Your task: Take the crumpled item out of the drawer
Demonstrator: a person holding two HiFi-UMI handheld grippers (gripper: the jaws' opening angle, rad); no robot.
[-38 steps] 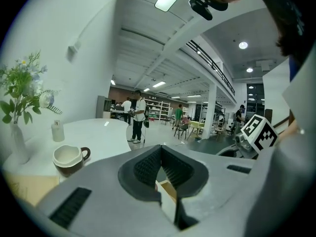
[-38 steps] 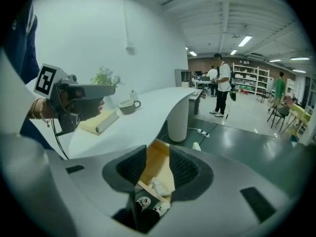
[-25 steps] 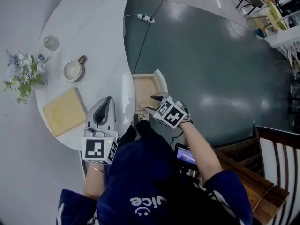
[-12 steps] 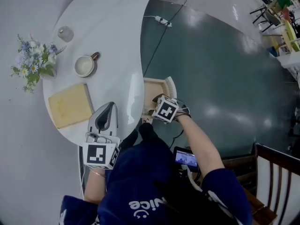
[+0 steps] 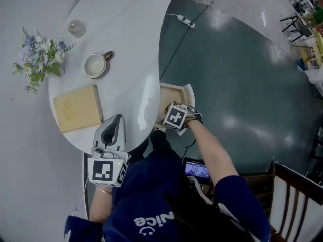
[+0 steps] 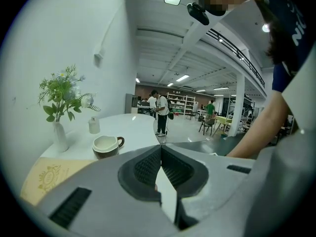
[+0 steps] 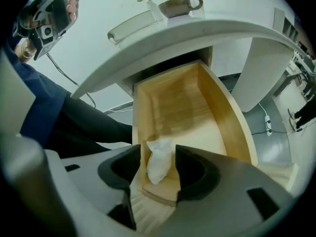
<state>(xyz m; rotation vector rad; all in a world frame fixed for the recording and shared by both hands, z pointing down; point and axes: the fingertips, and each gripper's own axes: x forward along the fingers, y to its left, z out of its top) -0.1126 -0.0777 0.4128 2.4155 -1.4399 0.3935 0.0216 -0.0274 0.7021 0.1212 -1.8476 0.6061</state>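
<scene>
A crumpled white item [image 7: 159, 159] lies at the near end of the open wooden drawer [image 7: 217, 107], against its left wall. My right gripper [image 7: 158, 168] is open, its jaws standing on either side of the item with a thin gap on each side. In the head view the right gripper [image 5: 174, 116] is low inside the drawer [image 5: 174, 88], its marker cube hiding the item. My left gripper [image 5: 115, 125] rests over the white table's [image 5: 126, 39] near edge; it is shut with nothing in it, and the left gripper [image 6: 160, 152] shows its pads pressed together.
On the table stand a mug [image 5: 96, 65], a flower vase [image 5: 38, 54], a small jar [image 5: 76, 28] and a yellow mat [image 5: 78, 107]. A power strip [image 5: 185, 20] with its cable lies on the dark floor. A wooden chair [image 5: 298, 185] is at the bottom right.
My right gripper has gone down into the drawer's near end and now brackets the crumpled item. The left gripper has stayed where it was, still shut.
</scene>
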